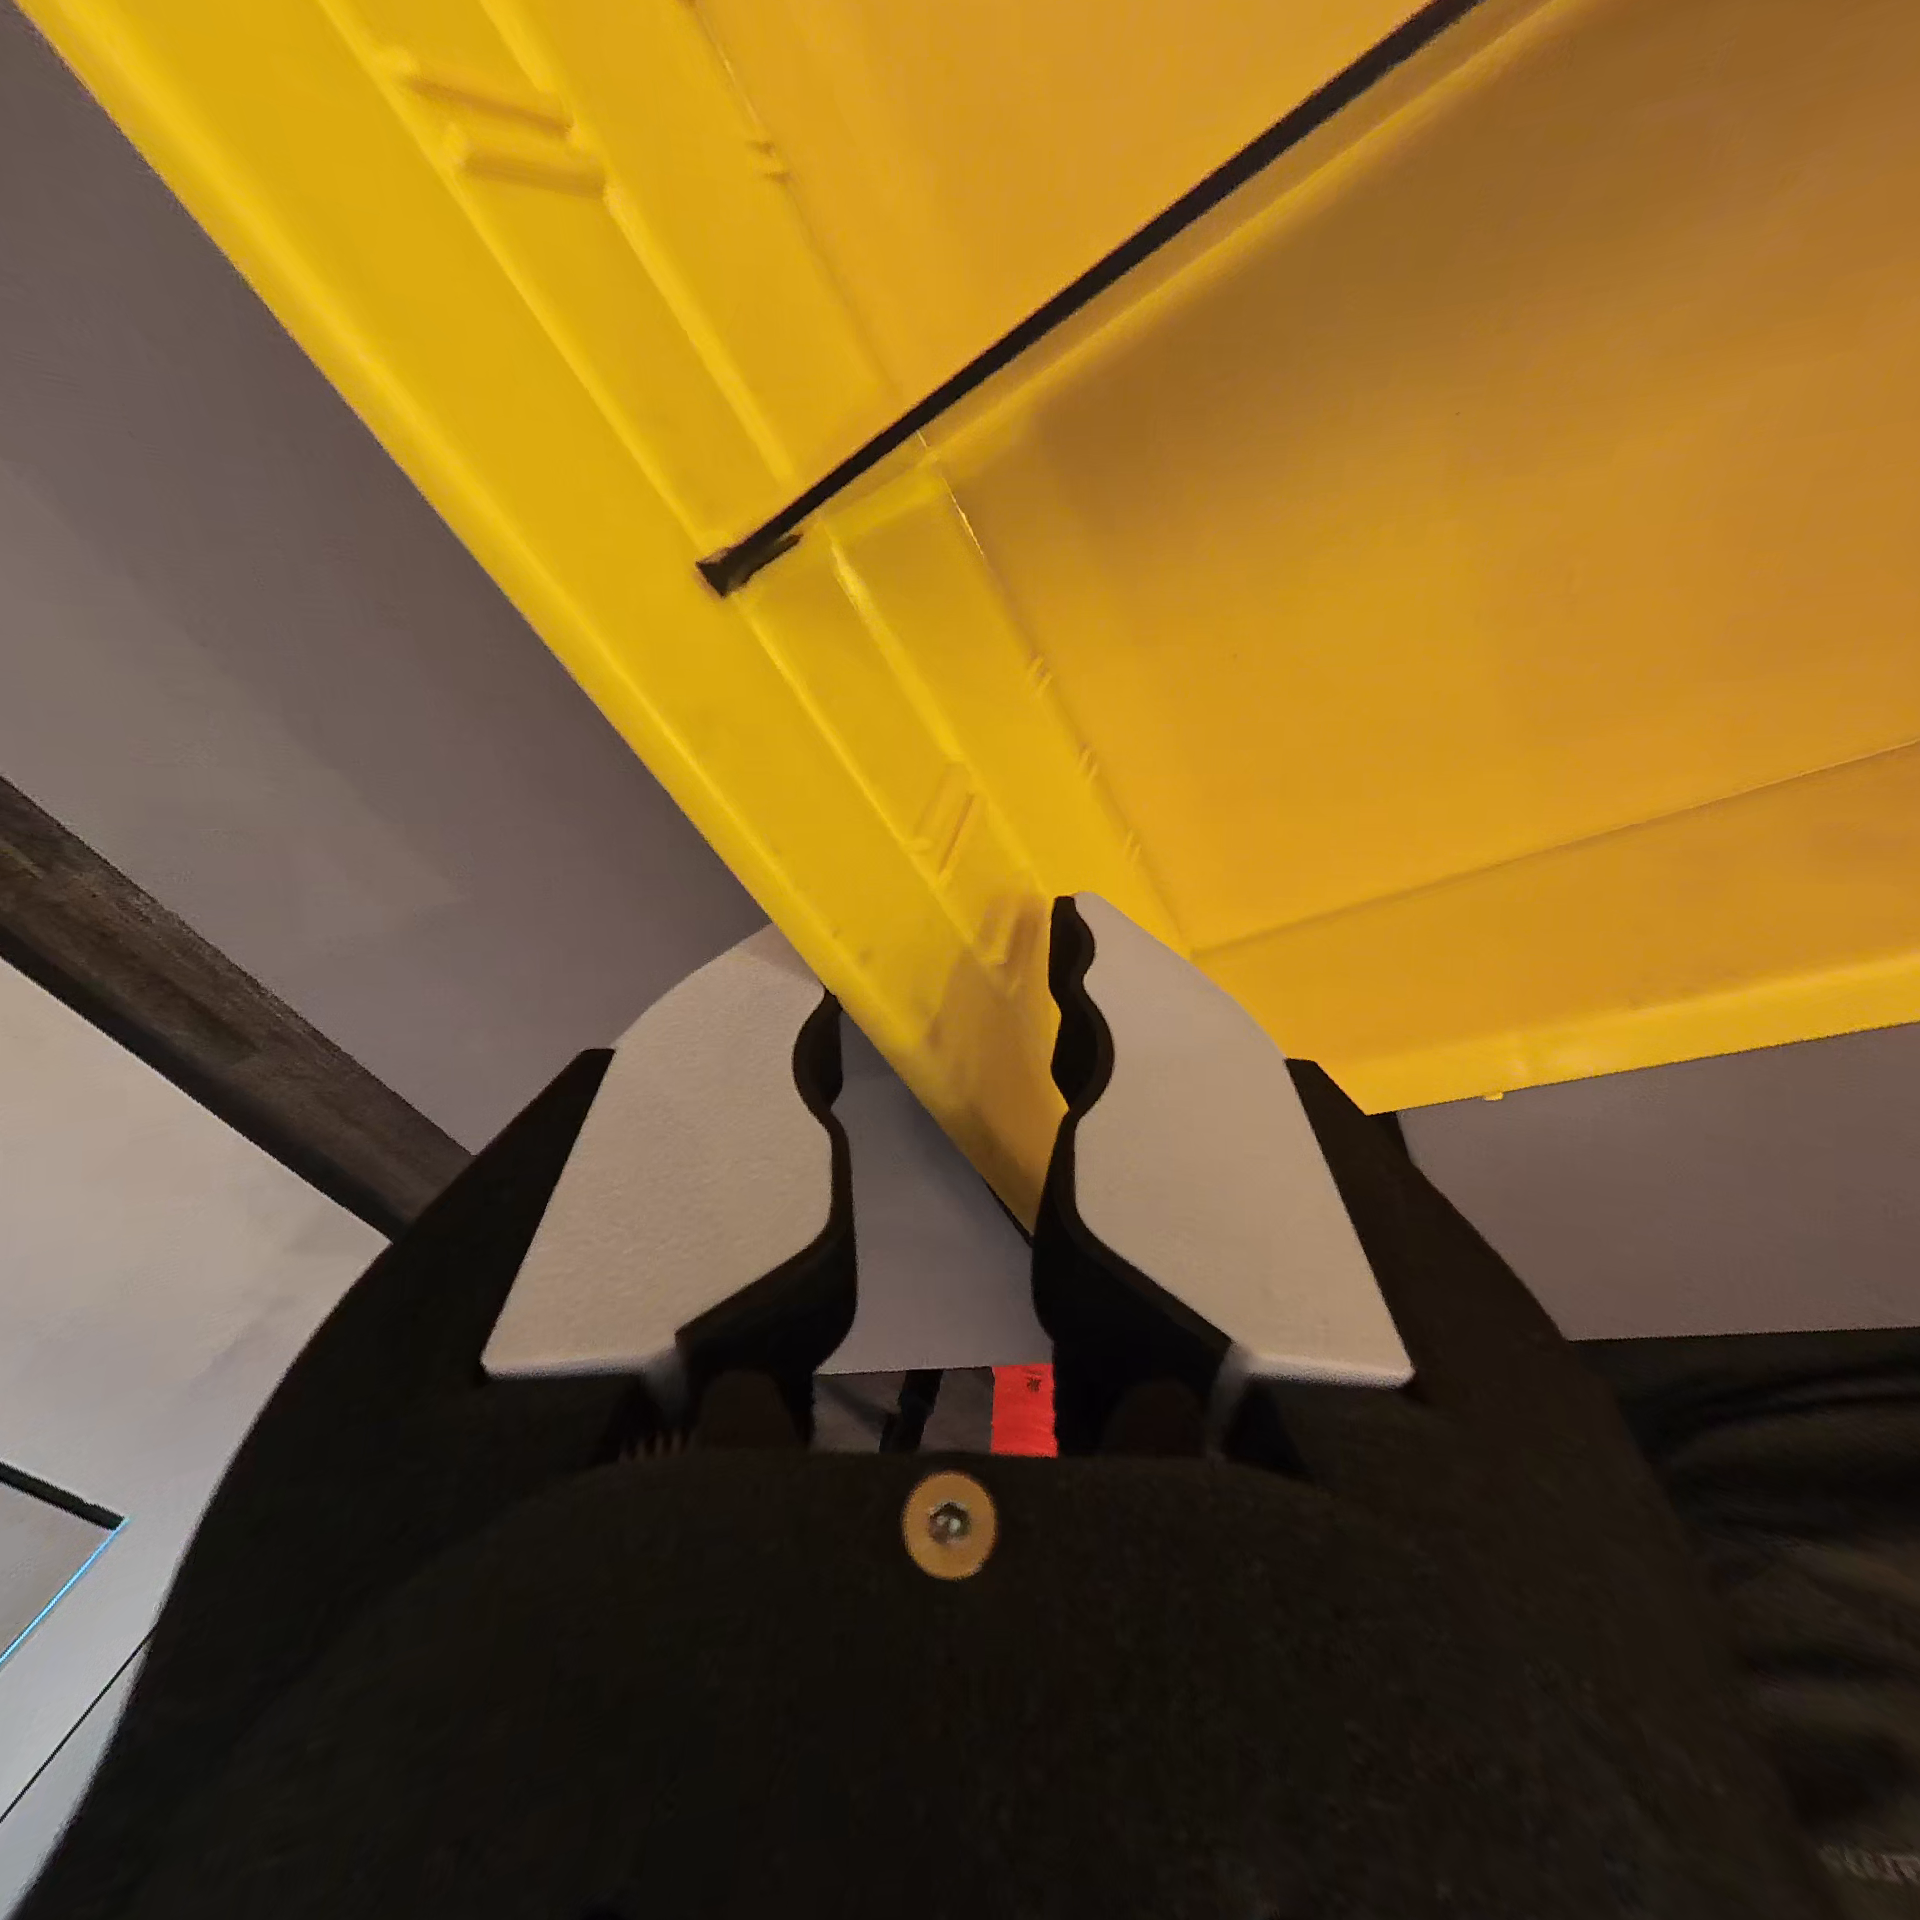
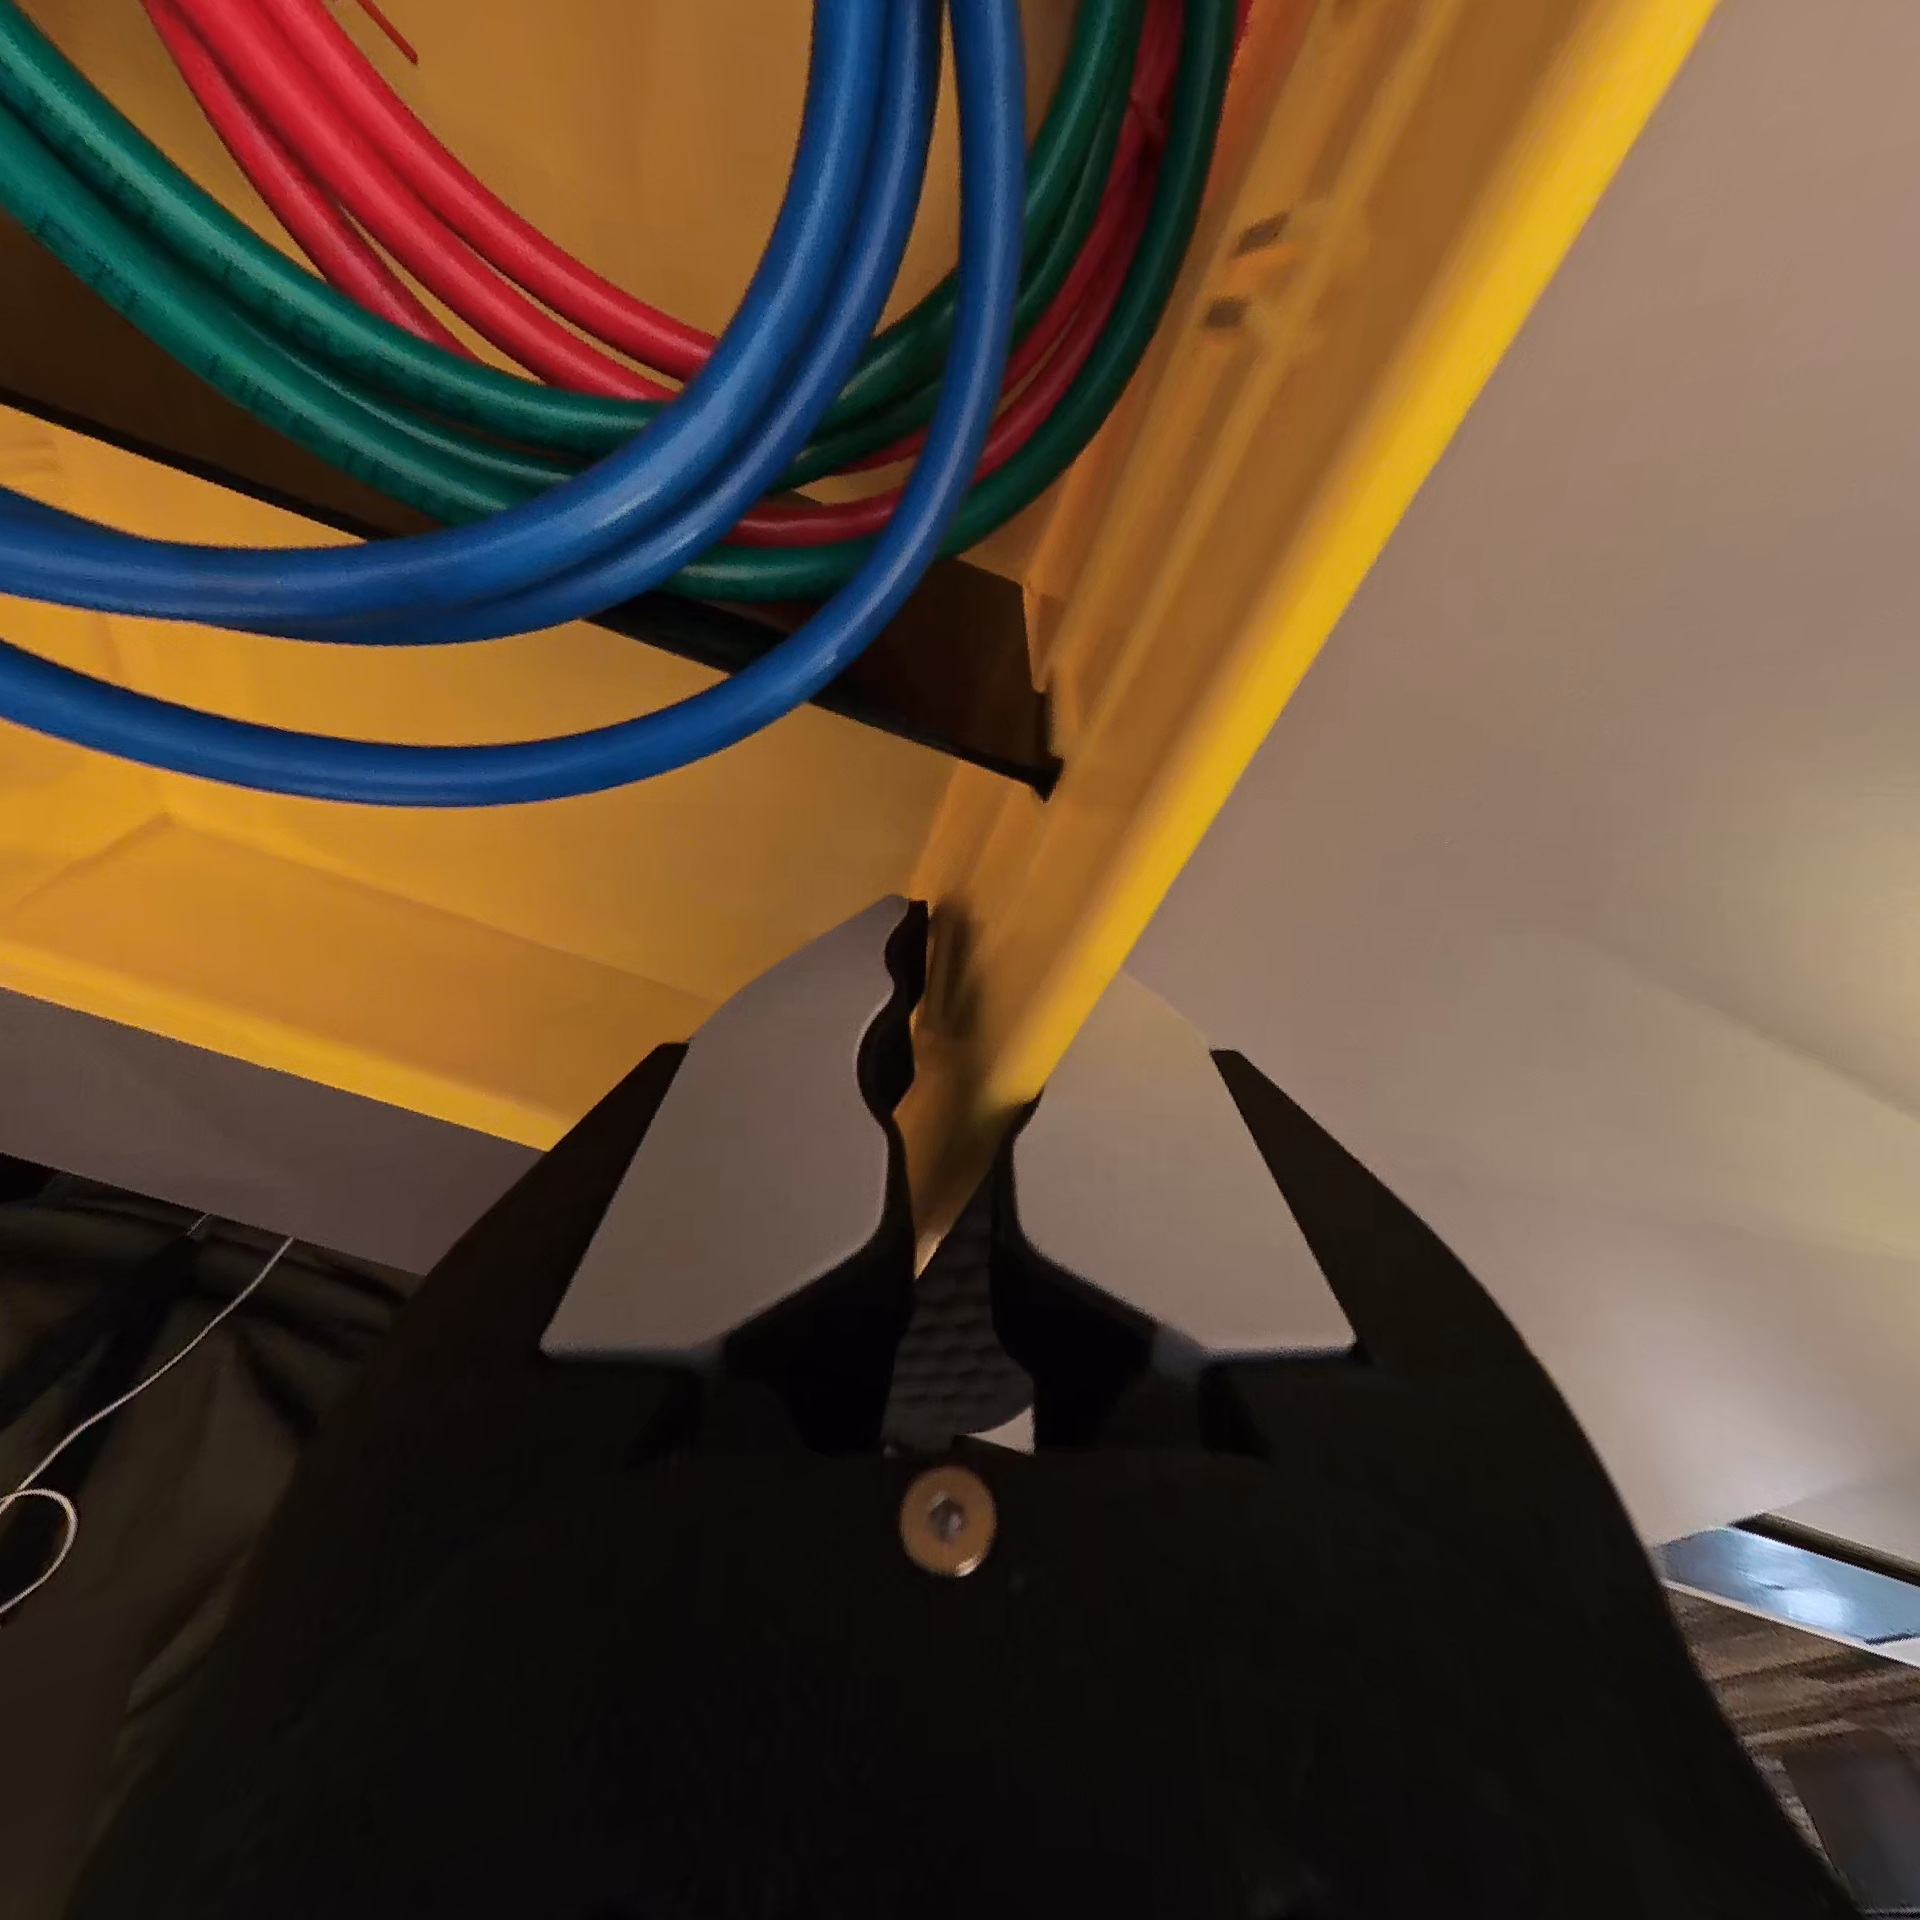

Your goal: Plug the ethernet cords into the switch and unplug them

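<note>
3 cord colours [image 2: 540, 582] inside yellow bin [image 2: 312, 914]

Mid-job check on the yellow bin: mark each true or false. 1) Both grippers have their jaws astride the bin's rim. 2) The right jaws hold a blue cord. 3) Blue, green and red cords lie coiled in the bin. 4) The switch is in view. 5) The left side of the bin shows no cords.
1) True: the left gripper and the right gripper each straddle a side rim of the yellow bin.
2) False: they are closed on the rim; the blue cords lie apart, inside the bin.
3) True: green cords and red cords are looped with the blue.
4) False: no switch shows in either view.
5) True: the left wrist view shows only bare yellow plastic.
</note>
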Tool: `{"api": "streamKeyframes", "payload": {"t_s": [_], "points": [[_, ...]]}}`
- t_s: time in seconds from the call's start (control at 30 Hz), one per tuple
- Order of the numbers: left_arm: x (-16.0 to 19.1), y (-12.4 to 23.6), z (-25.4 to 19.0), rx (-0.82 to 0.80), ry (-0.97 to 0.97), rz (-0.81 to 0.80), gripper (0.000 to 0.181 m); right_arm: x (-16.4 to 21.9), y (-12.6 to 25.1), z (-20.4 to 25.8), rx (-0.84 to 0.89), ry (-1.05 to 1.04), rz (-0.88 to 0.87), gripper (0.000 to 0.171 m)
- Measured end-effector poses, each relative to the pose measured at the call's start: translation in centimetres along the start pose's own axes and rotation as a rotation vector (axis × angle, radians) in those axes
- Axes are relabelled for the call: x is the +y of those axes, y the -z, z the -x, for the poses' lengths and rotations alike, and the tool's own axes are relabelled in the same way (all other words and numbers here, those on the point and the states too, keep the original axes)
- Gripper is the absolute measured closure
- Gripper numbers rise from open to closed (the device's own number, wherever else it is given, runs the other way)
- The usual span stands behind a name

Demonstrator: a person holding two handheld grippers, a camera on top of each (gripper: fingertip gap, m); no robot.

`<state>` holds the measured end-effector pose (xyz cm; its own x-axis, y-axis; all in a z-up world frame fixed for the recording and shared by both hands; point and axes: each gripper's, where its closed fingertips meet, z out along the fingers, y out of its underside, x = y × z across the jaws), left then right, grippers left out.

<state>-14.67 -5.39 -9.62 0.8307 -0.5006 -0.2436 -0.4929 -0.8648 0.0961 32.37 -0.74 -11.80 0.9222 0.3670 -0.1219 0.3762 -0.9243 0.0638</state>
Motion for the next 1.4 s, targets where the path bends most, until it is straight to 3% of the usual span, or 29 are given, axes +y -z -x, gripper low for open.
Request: {"api": "streamKeyframes", "payload": {"t_s": [0.43, 0.7, 0.8, 0.93, 1.03, 1.13, 1.4], "points": [[0.1, 1.0, -1.2, 0.022, -0.068, -0.047, 0.134, -0.4, 0.5, 0.2, 0.097, 0.033, -0.021, 0.149], [0.7, 4.0, -1.3, 0.019, -0.098, -0.194, 0.13, 0.4, 5.8, 0.1, 0.28, -0.023, -0.222, 0.136], [1.0, 5.9, -0.9, 0.016, -0.092, -0.299, 0.13, 0.2, 9.2, 3.6, 0.335, 0.013, -0.42, 0.137], [0.9, 8.5, 0.1, -0.001, -0.075, -0.454, 0.13, -1.7, 10.9, 14.4, 0.207, 0.225, -0.676, 0.141], [0.1, 10.5, 1.0, -0.021, -0.045, -0.578, 0.133, -2.9, 8.9, 21.2, 0.163, 0.357, -0.645, 0.141], [-0.6, 12.1, 1.3, -0.014, -0.025, -0.677, 0.134, -5.0, 6.2, 24.6, 0.15, 0.359, -0.558, 0.141], [0.1, 13.0, 1.0, 0.02, -0.07, -0.738, 0.134, -8.2, 2.4, 24.6, 0.131, 0.141, -0.422, 0.14]]}}
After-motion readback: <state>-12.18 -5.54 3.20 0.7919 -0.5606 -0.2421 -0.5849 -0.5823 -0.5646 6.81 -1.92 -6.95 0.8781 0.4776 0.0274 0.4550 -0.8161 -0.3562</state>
